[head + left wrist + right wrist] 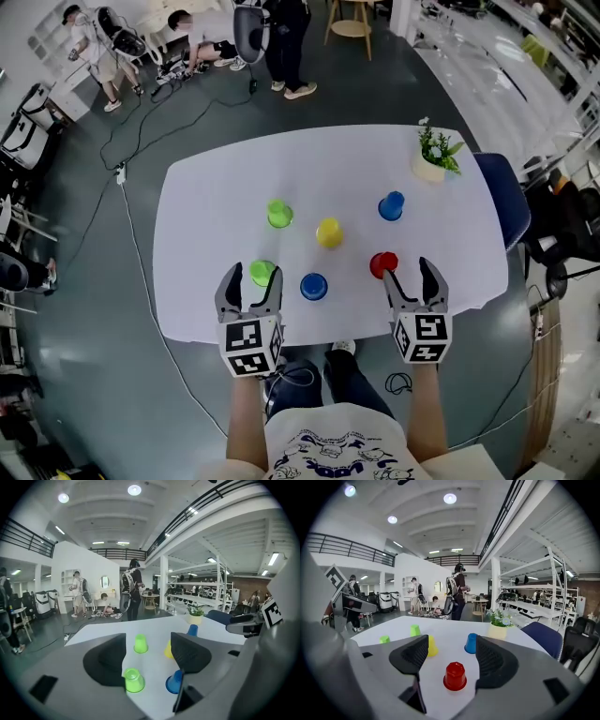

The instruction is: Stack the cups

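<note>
Several upside-down cups stand apart on the white table (216, 202). At the back are a green cup (279, 214), a yellow cup (329, 232) and a blue cup (391, 205). Nearer me are a red cup (382, 264), a second green cup (262, 273) and a second blue cup (314, 286). My left gripper (254, 274) is open over the near edge. In the left gripper view the near green cup (133, 680) sits just ahead of its jaws, untouched. My right gripper (410, 272) is open too. The red cup (455, 676) stands ahead between its jaws, apart from both.
A potted plant (435, 155) stands at the table's far right corner, with a dark blue chair (504, 202) behind it. People stand and sit beyond the table's far side, and a cable (141, 253) runs over the floor at left.
</note>
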`<state>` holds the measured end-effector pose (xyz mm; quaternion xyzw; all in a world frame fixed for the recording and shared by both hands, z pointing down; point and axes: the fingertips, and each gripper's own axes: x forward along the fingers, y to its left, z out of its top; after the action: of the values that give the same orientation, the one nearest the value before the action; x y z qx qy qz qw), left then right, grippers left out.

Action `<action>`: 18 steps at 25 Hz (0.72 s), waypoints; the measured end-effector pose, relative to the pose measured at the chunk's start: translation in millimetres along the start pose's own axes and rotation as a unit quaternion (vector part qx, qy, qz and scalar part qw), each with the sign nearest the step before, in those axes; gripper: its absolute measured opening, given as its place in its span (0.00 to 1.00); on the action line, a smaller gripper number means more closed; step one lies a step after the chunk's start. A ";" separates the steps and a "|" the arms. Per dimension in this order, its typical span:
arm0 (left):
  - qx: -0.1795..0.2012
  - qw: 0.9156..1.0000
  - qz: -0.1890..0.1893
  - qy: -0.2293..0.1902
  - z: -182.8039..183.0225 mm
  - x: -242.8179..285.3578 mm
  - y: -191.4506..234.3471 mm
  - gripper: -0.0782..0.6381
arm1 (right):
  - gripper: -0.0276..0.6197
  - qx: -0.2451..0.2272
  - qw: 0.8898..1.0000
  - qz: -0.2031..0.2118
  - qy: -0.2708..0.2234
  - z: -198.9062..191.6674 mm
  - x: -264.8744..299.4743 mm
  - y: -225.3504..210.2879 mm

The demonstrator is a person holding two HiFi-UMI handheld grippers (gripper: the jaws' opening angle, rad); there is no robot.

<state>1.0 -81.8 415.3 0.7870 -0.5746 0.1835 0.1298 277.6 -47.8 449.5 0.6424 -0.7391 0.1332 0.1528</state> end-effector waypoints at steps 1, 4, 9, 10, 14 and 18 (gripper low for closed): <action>-0.001 1.000 0.002 0.004 -4.2 0.7 0.4 0.52 | 0.55 -0.002 1.000 0.002 0.004 -3.8 3.7 -0.7; -0.002 1.000 0.008 0.014 -16.5 2.0 5.4 0.52 | 0.55 0.000 1.000 0.009 0.018 -17.1 13.5 1.2; -0.004 1.000 0.013 0.029 -37.9 7.6 17.7 0.52 | 0.55 -0.006 0.999 0.016 0.041 -41.9 29.7 10.1; -0.005 0.999 0.014 0.032 -41.6 9.0 20.9 0.52 | 0.55 -0.007 0.999 0.017 0.045 -45.6 33.7 11.9; -0.008 0.999 0.013 0.045 -55.2 17.3 29.5 0.52 | 0.55 -0.014 0.998 0.012 0.060 -57.2 48.5 13.3; -0.009 0.998 0.010 0.056 -66.2 27.5 38.7 0.52 | 0.55 -0.017 0.997 0.001 0.073 -68.4 66.9 12.4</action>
<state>-37.6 -89.7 486.6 0.7683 -0.5759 0.2239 0.1671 260.5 -80.0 538.8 0.6273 -0.7288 0.1673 0.2177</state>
